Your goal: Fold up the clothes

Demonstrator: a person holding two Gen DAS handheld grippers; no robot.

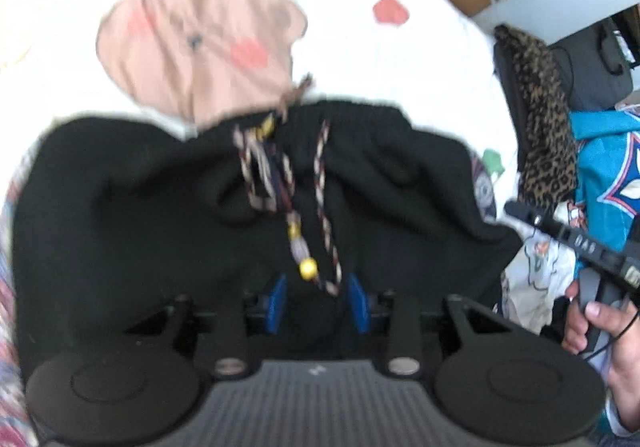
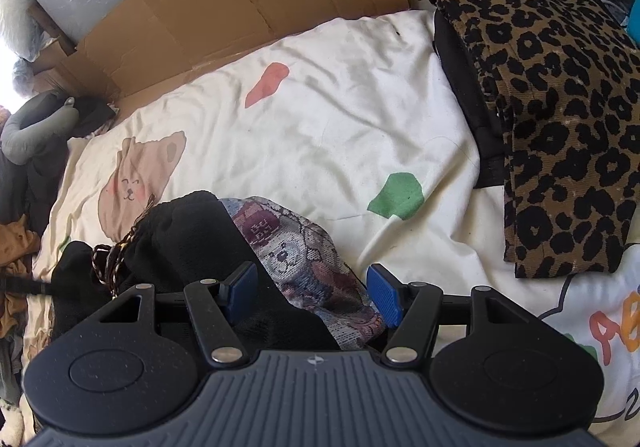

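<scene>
- left wrist view is blurred; the left gripper (image 1: 316, 301) stands released, blue pads apart over the black knit drawstring garment (image 1: 160, 207) on the cream printed bedsheet (image 2: 320, 119).
- right gripper (image 2: 312, 293) gapes around its patterned bear-print fold (image 2: 304, 259), pads not pressing.
- the sheet's coloured lettering is cut off.

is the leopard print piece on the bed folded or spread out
Folded. The leopard print garment lies as a neat narrow strip with straight edges at the side of the white bedspread, atop a black item.

a home bedroom: a bed with a cartoon bear cover (image 2: 320, 127), clothes piled on it, flattened cardboard (image 2: 240, 7) behind.
</scene>
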